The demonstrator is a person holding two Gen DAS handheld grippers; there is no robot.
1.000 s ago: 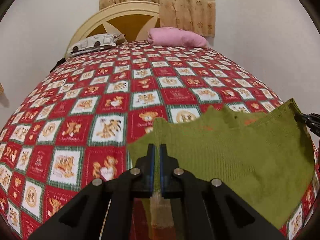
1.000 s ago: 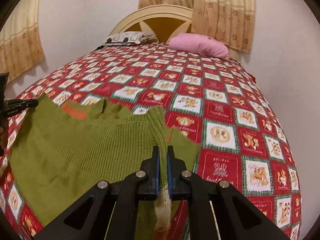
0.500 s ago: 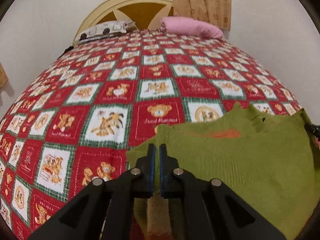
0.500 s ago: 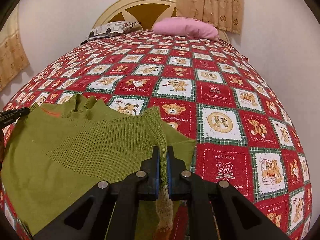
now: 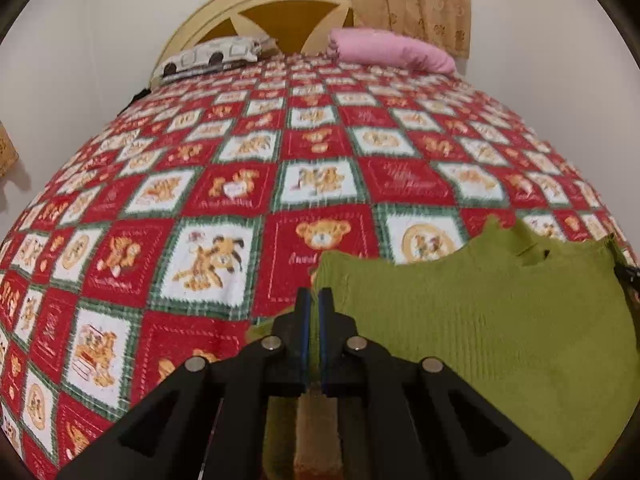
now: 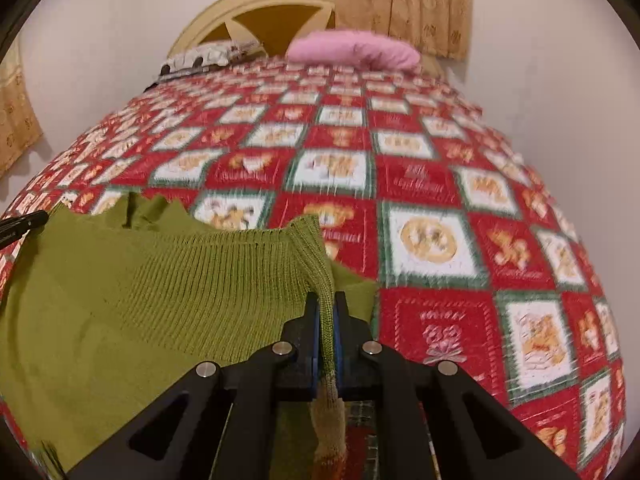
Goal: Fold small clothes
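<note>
**Green knit lowered toward the bed**

Left gripper (image 5: 314, 300) is clamped on one corner of the green knit garment (image 5: 480, 312); right gripper (image 6: 326, 308) is clamped on the opposite corner. Since a second ago both have sunk, so the stretched cloth now drapes onto the patterned bedspread (image 5: 224, 200), ready for laying flat.

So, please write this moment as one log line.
left hand-held gripper: shut on sweater | right hand-held gripper: shut on sweater | bed
</note>
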